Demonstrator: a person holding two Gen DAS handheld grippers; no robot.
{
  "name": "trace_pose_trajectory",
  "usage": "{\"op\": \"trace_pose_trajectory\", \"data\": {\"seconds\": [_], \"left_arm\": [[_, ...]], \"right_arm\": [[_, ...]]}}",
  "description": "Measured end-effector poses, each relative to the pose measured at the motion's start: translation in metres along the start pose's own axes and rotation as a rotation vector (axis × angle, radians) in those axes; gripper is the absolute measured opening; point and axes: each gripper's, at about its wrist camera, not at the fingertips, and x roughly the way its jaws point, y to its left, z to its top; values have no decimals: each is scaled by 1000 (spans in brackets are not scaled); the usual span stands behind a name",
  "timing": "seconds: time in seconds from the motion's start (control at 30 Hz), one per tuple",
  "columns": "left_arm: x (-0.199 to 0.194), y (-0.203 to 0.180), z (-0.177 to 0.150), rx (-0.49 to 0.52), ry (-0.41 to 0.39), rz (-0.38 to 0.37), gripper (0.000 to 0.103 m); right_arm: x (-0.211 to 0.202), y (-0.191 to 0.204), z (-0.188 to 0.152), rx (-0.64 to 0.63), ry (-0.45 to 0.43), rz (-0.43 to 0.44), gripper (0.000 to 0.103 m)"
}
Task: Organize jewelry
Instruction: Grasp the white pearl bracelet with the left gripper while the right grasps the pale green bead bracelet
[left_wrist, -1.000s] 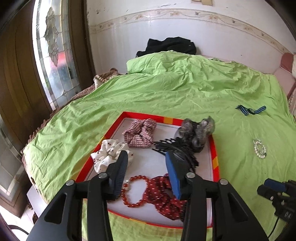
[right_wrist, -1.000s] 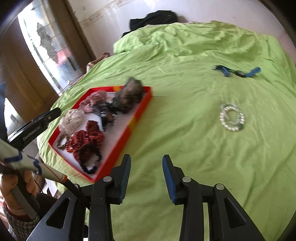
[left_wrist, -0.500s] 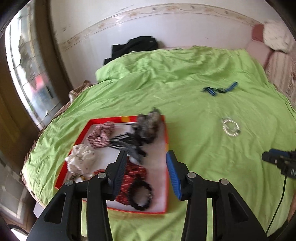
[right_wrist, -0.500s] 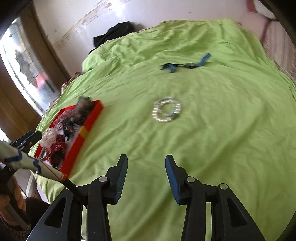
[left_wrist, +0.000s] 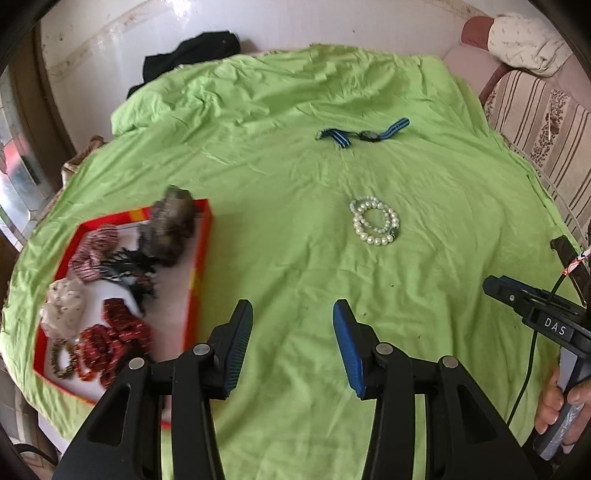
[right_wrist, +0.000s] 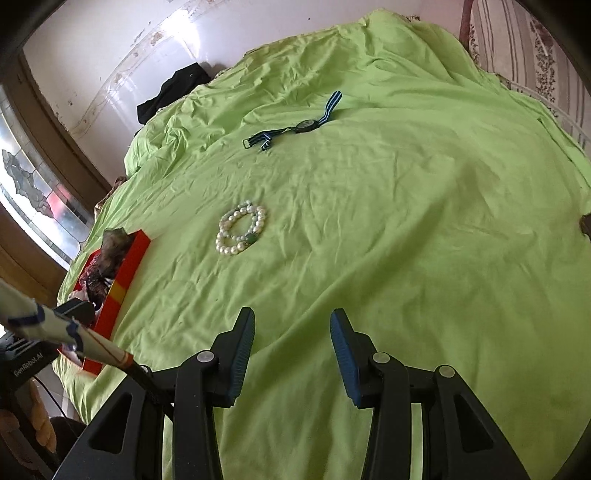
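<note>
A white pearl bracelet (left_wrist: 374, 220) lies loose on the green bedsheet, ahead of both grippers; it also shows in the right wrist view (right_wrist: 241, 228). A watch with a blue striped strap (left_wrist: 364, 135) lies farther back, also in the right wrist view (right_wrist: 295, 124). A red-rimmed tray (left_wrist: 201, 254) at the left holds scrunchies, a black claw clip and red bead bracelets. My left gripper (left_wrist: 292, 313) is open and empty above the sheet, right of the tray. My right gripper (right_wrist: 291, 320) is open and empty, short of the pearls.
A black garment (left_wrist: 192, 55) lies at the head of the bed by the wall. A striped sofa (left_wrist: 535, 107) runs along the right side. A window and wooden frame (right_wrist: 33, 177) stand at the left. The right gripper's body (left_wrist: 539, 317) shows at the left view's right edge.
Both grippers have swung to the right, away from the tray, so the pearl bracelet and watch now lie ahead of them. Both stayed open and empty.
</note>
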Motion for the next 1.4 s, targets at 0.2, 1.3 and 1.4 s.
{"op": "trace_pose_trajectory", "data": {"seconds": [0.2, 1.3, 1.4], "left_arm": [[22, 1, 1, -43, 23, -34, 44], [92, -23, 31, -65, 109, -165, 44], [96, -39, 41, -43, 104, -184, 44]], "right_arm": [[45, 14, 37, -70, 8, 13, 45], [58, -67, 57, 126, 44, 2, 9], [39, -81, 49, 159, 49, -91, 9]]}}
